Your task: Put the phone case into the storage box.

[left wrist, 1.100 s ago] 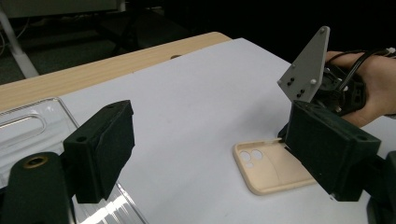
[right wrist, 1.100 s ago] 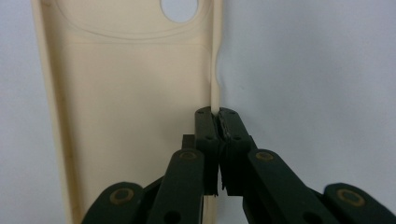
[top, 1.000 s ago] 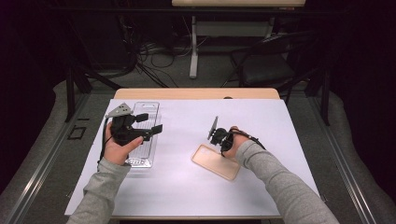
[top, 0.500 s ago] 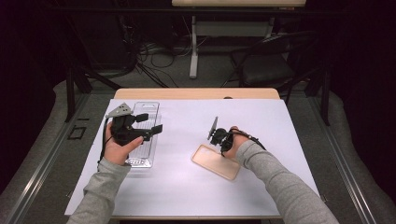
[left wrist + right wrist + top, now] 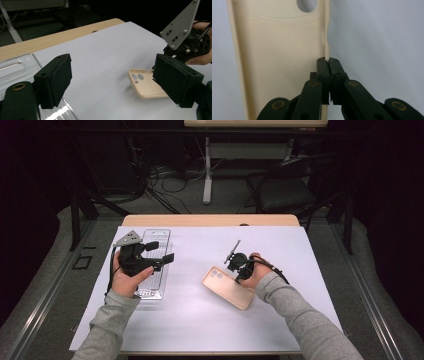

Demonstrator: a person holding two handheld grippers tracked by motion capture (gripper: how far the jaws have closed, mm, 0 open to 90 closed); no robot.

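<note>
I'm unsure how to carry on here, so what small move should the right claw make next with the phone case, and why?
Probably lift the phone case slightly off the white sheet. The right claw is shut on its side wall, while the left claw stands open over the clear tray.

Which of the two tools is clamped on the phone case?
The right tool, shut on the beige phone case's side wall; the left tool hangs open above the clear tray.

The case [image 5: 279,62] looked like smooth, matt beige rubbery plastic. At its nine o'clock, the tray [image 5: 156,270] was clear glossy plastic. Matt white paper [image 5: 200,320] covered a wooden table [image 5: 210,220].
</note>
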